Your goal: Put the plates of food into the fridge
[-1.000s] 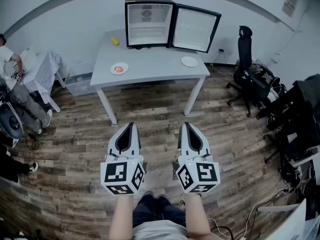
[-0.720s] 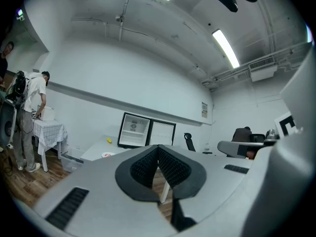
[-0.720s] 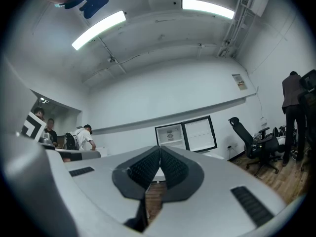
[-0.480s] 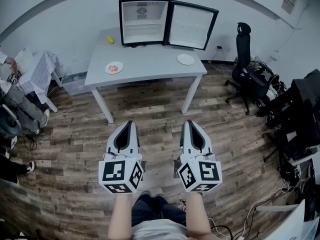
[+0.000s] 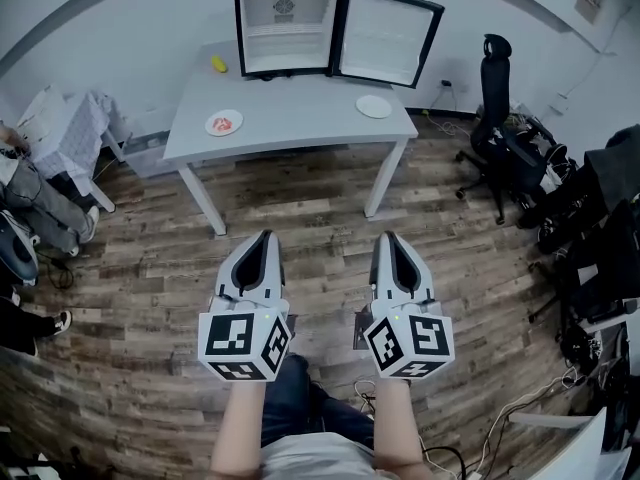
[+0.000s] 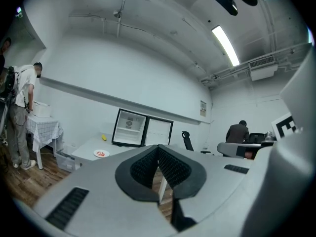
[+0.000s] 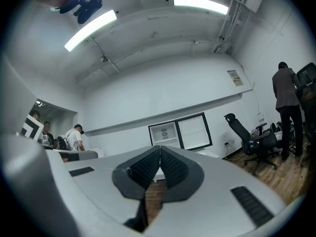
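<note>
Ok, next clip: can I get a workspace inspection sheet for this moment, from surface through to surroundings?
Surface: grey table on a wood-look floor.
Job's things: plate with red food at the table's left; white plate at its right, contents unclear; fridge at the table's back, door open.
Clutter: yellow item beside the fridge.
Grippers: left tool and right tool shut, empty, over the floor short of the table.
Cables: loose cables on the floor, lower right.
Surroundings: office chair at right; person at left.
</note>
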A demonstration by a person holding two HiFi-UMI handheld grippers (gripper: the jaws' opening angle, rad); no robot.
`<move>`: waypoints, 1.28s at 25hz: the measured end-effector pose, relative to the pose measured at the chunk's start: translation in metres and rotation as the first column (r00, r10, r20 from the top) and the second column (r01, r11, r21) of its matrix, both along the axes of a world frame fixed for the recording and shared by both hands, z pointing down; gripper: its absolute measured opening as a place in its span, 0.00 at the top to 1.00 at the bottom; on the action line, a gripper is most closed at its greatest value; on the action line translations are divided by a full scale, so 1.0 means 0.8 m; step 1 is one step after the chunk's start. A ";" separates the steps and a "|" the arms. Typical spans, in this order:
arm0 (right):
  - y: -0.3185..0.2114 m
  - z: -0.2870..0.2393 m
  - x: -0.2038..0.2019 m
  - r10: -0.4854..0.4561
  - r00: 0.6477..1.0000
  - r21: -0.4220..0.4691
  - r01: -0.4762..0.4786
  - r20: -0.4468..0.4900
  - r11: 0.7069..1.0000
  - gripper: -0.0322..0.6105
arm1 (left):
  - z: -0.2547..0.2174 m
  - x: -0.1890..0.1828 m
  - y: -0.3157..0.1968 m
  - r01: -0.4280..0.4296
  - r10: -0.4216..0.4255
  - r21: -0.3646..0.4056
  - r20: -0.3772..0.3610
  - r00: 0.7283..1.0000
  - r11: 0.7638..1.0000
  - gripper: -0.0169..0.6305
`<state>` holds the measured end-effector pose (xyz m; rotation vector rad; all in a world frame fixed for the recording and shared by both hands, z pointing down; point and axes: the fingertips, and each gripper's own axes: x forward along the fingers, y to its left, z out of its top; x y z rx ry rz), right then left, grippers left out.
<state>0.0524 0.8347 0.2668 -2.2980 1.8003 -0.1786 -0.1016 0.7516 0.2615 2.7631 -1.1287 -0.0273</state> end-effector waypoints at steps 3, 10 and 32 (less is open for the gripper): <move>-0.015 0.004 0.012 0.006 1.000 0.002 -0.006 0.020 1.000 0.93 | 0.002 0.011 -0.018 -0.005 0.005 -0.001 0.009 1.000 1.000 0.96; -0.073 0.008 0.043 0.026 0.999 -0.003 -0.026 0.024 1.000 0.93 | 0.009 0.042 -0.083 -0.020 0.020 -0.006 0.003 1.000 1.000 0.96; -0.256 -0.005 0.152 0.129 0.992 -0.031 -0.128 0.011 0.991 0.93 | 0.006 0.160 -0.288 -0.116 0.115 -0.043 -0.016 0.993 0.992 0.96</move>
